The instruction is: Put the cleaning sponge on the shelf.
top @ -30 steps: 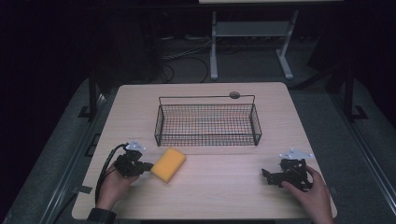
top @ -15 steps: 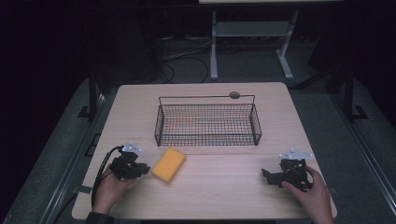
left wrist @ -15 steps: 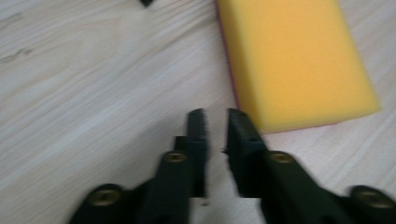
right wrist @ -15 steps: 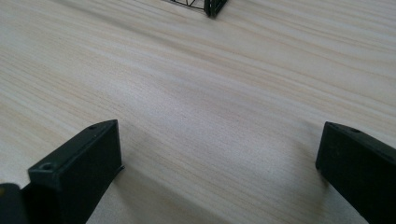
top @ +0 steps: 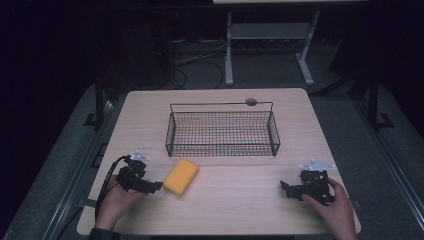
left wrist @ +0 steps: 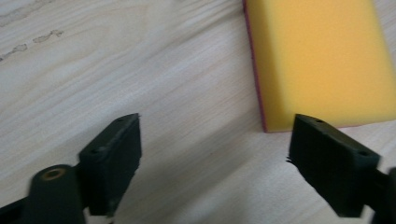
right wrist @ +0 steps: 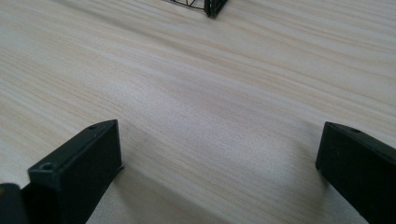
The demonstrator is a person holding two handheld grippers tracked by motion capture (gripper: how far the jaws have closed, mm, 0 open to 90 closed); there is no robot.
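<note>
A yellow sponge (top: 181, 176) with a thin red underside lies flat on the wooden table (top: 240, 205), just in front of the wire basket's left end. My left gripper (top: 151, 185) rests on the table just left of the sponge and points at it. In the left gripper view its jaws (left wrist: 219, 154) have just been opening and stand wide apart with bare wood between them; the sponge (left wrist: 317, 60) lies just ahead, to the upper right. My right gripper (top: 289, 189) sits at the table's front right, open over bare wood (right wrist: 219, 158).
A black wire basket (top: 222, 145) stands at the table's middle, toward the far side, with nothing in it; its corner (right wrist: 210, 7) shows in the right gripper view. A round grommet (top: 251, 102) sits at the far edge. Cables and a metal stand lie beyond the table.
The left gripper's jaws have spread apart. Both hands, the sponge and the basket have kept their places.
</note>
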